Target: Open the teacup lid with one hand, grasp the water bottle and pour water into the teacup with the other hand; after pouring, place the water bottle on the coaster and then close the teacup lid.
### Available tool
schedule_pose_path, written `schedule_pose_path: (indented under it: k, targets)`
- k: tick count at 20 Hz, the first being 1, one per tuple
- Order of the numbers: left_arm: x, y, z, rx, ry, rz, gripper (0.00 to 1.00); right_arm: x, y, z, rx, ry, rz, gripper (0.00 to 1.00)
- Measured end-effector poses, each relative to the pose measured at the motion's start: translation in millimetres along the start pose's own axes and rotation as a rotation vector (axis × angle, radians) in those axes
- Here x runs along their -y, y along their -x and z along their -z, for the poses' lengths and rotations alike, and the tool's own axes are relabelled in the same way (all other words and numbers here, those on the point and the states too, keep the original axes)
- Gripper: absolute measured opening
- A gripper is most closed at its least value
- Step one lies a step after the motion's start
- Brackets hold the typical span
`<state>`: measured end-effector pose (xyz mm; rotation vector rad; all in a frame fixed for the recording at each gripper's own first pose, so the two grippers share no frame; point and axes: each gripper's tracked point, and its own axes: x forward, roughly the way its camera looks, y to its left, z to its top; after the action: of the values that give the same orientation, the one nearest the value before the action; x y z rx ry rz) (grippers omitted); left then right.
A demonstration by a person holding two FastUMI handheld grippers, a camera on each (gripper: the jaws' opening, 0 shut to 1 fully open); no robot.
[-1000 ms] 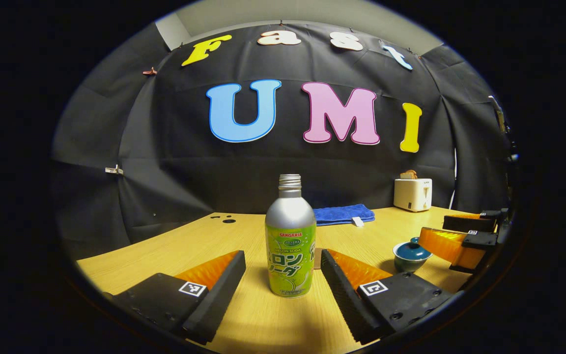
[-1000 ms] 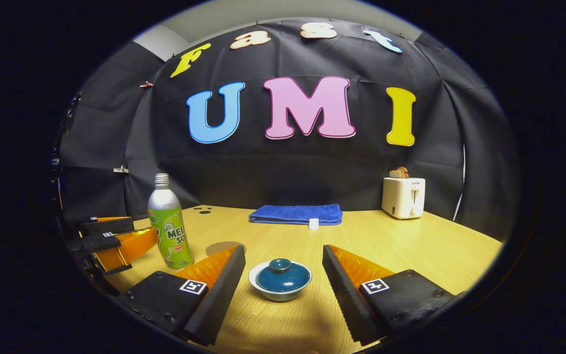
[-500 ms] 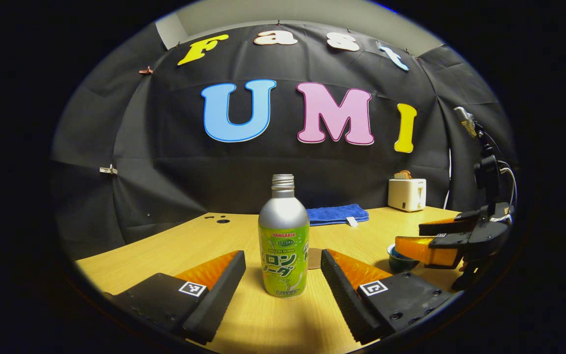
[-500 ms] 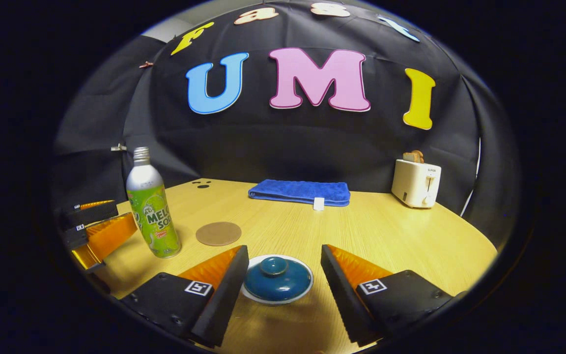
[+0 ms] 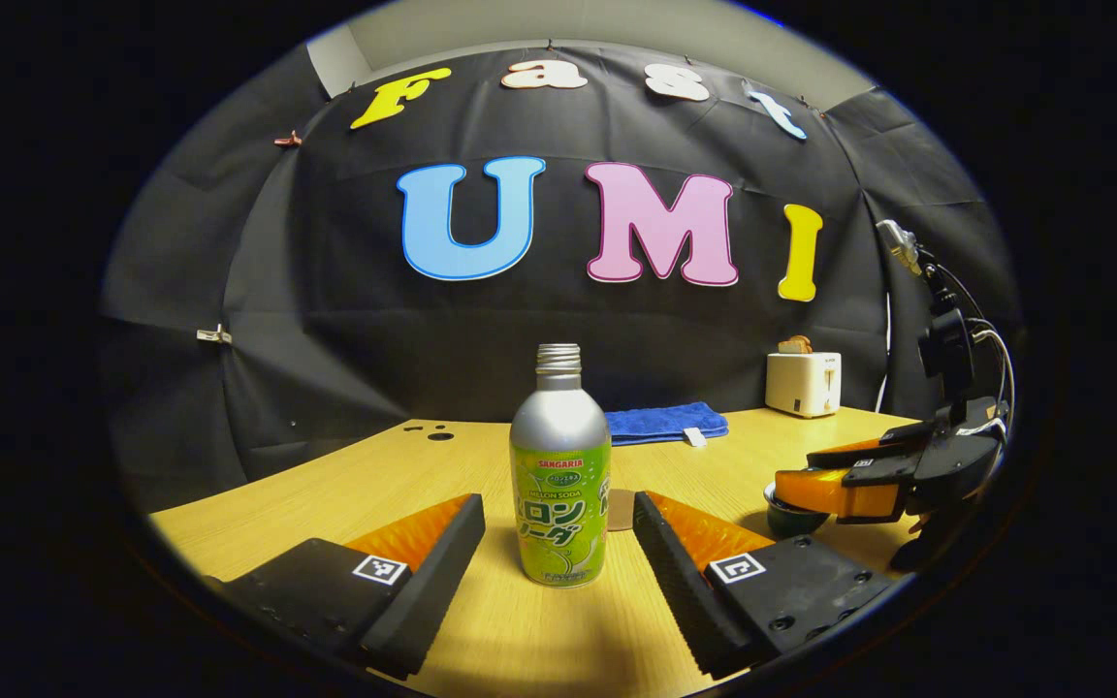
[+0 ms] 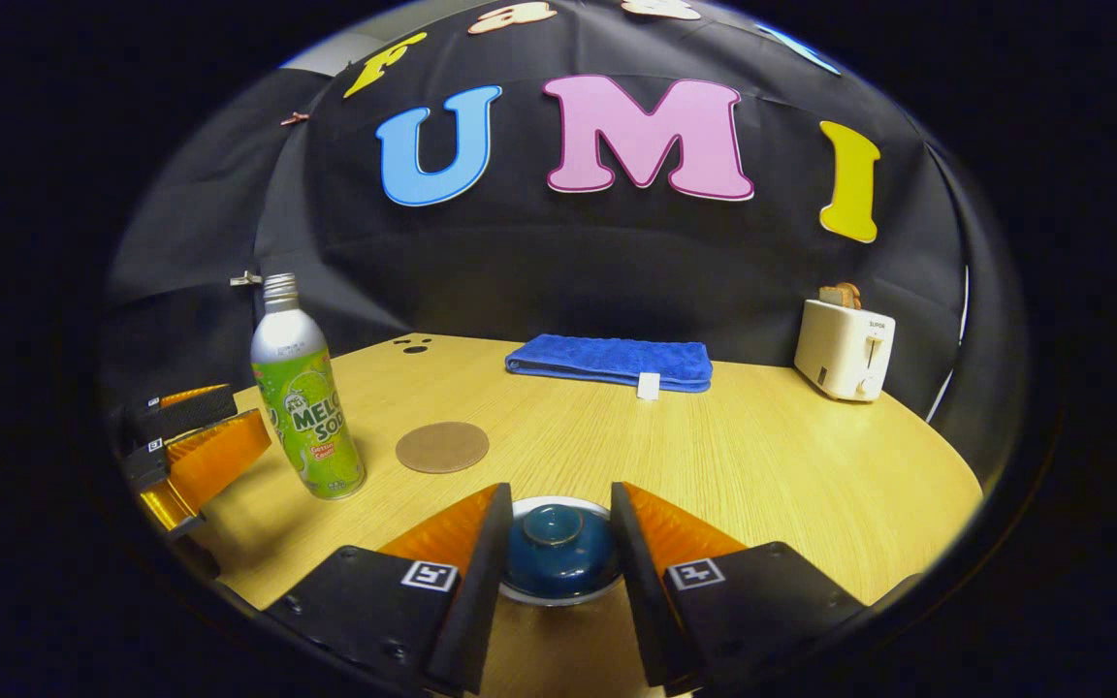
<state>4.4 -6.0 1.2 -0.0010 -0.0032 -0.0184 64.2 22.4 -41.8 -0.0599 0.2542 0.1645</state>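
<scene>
The silver-and-green water bottle [image 5: 559, 485] stands uncapped and upright on the wooden table [image 5: 345, 485]. My left gripper [image 5: 558, 519] is open, with a finger on each side of the bottle and neither touching it. The brown round coaster [image 6: 442, 446] lies just behind the bottle, to its right. The white teacup with its blue lid [image 6: 558, 545] sits between the fingers of my right gripper [image 6: 556, 504]. That gripper is tilted down over the cup, its jaws narrowed close to the lid's sides but still apart. In the left gripper view, the right gripper [image 5: 845, 475] hovers over the teacup [image 5: 791, 519].
A folded blue towel [image 6: 609, 361] lies at the back of the table. A white toaster [image 6: 845, 347] holding toast stands at the back right. Small dark holes [image 6: 413, 344] mark the table at the back left. My left gripper [image 6: 192, 448] sits left of the bottle.
My right gripper has moved forward and dipped over the teacup, and its jaws have narrowed around the lid. The left gripper and the bottle have stayed where they were.
</scene>
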Motion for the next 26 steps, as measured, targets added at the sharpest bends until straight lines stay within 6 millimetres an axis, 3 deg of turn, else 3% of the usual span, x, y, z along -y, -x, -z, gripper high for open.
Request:
schedule_pose_path:
  k: [2, 3, 5, 8, 9, 10, 11, 14, 17, 21, 26]
  targets:
    - [-3.5, 0.7, 0.1, -0.001, 0.001, -0.015, 0.97, -2.6, -0.3, -1.2, 0.012, 0.006, -0.011, 0.54]
    - [-2.8, 0.4, 1.2, -0.001, 0.0, -0.016, 0.97, -5.0, -1.3, -1.4, 0.016, 0.004, -0.022, 0.54]
    - [-2.9, 0.3, 1.3, -0.001, 0.0, -0.016, 0.97, -5.5, -0.8, -1.5, 0.019, 0.008, -0.032, 0.29]
    - [-3.4, 0.3, 0.7, -0.001, 0.0, -0.016, 0.97, -7.1, 0.1, -2.2, 0.025, 0.004, -0.052, 0.31]
    - [-3.0, 0.8, 1.3, -0.001, 0.0, -0.016, 0.97, -8.0, 0.5, -2.8, 0.03, -0.002, -0.063, 0.24]
    - [-3.0, 0.6, 0.2, -0.001, 0.0, -0.016, 0.97, -7.6, 2.6, -3.0, 0.036, -0.011, -0.068, 0.34]
    - [-3.1, 0.6, 1.6, -0.001, 0.0, -0.016, 0.97, -6.1, 5.0, -5.3, 0.051, -0.019, -0.067, 0.29]
    - [-5.4, -2.9, 0.5, -0.001, 0.0, -0.021, 0.97, -3.8, 11.4, -16.6, 0.104, -0.027, -0.065, 0.28]
    - [-6.5, -11.1, 1.2, -0.001, 0.001, -0.023, 0.98, -1.0, 29.9, -42.3, 0.183, -0.026, -0.069, 0.28]
    - [-6.8, -30.5, 1.1, 0.0, 0.0, -0.013, 0.97, 32.5, 54.9, -54.1, 0.245, -0.014, -0.005, 0.28]
    - [-4.0, -56.4, 0.2, 0.003, -0.002, 0.006, 0.97, 78.7, 63.7, -24.8, 0.218, -0.048, 0.072, 0.28]
